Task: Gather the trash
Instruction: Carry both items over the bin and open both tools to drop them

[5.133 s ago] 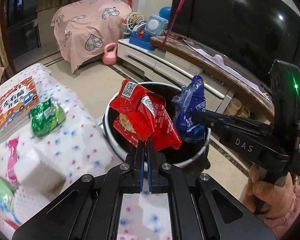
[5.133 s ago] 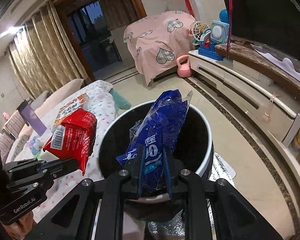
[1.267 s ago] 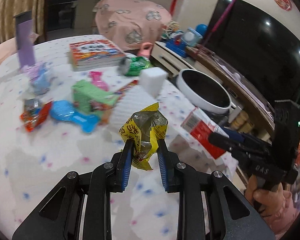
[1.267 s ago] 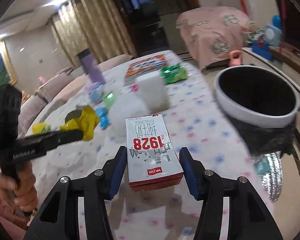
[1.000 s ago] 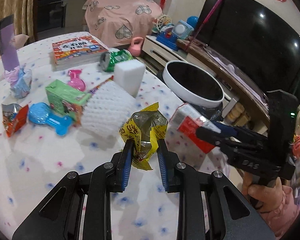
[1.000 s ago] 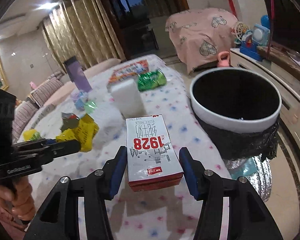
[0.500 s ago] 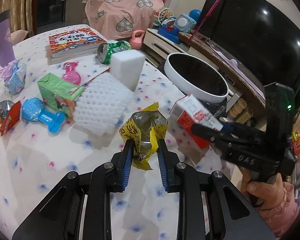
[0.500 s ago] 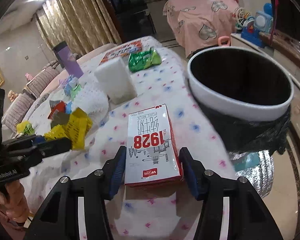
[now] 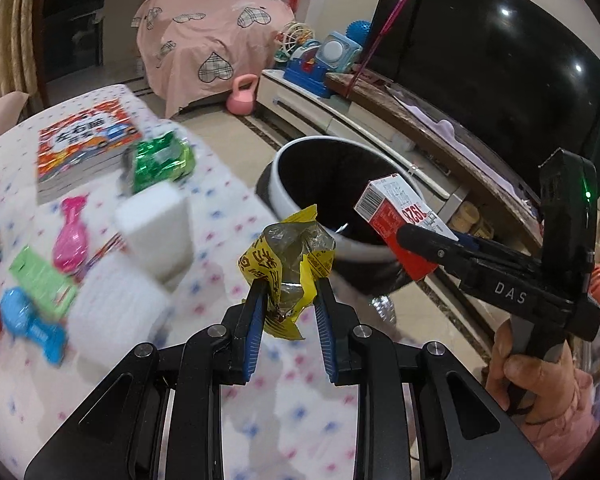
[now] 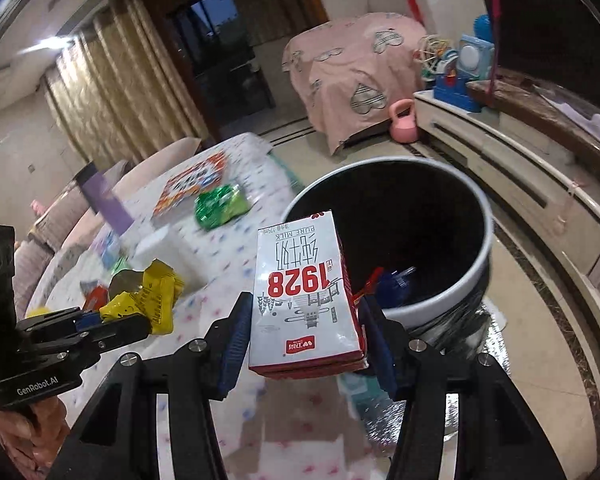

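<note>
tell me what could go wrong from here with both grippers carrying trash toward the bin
The yellow wrapper is crumpled and pinched only at its lower part by the left gripper; it may slip out before reaching the bin.

The milk carton in the right gripper hangs near the bin's rim; released early, it could hit the rim and fall to the floor.

Both grippers converge on one opening and might collide.

Crumpled yellow wrapper (image 9: 286, 256), milk carton (image 10: 306, 300) aloft

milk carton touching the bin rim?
Apart. Left wrist view shows the milk carton held up in the right gripper, clear of the bin rim.
</note>
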Demonstrator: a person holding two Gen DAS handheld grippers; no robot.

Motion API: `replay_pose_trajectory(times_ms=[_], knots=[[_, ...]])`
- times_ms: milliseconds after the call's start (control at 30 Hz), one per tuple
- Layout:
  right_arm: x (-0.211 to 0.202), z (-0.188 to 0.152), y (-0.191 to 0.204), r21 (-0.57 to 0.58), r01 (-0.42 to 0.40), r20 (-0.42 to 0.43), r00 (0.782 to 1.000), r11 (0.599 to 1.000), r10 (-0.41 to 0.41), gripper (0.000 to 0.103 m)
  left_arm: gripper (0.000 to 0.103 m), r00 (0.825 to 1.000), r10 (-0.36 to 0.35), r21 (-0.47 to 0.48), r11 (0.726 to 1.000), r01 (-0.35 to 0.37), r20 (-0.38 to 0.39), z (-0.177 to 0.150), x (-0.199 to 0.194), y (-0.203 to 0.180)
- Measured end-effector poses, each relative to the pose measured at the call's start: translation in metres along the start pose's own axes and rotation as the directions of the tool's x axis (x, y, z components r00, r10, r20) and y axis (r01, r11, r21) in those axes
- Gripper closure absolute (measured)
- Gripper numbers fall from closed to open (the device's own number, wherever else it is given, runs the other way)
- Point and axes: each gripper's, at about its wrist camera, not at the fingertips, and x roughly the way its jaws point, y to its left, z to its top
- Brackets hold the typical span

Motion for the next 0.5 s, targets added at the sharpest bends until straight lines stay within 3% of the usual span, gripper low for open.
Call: replay_pose_trajectory(times_ms=[500], knots=[[0.016, 0.038, -0.04, 0.02, 0.056, -0.005, 0.998, 0.998, -0.056, 0.049, 0.08, 0.999, 0.022, 0.063, 0.998, -0.021, -0.023, 0.057, 0.055, -0.037]])
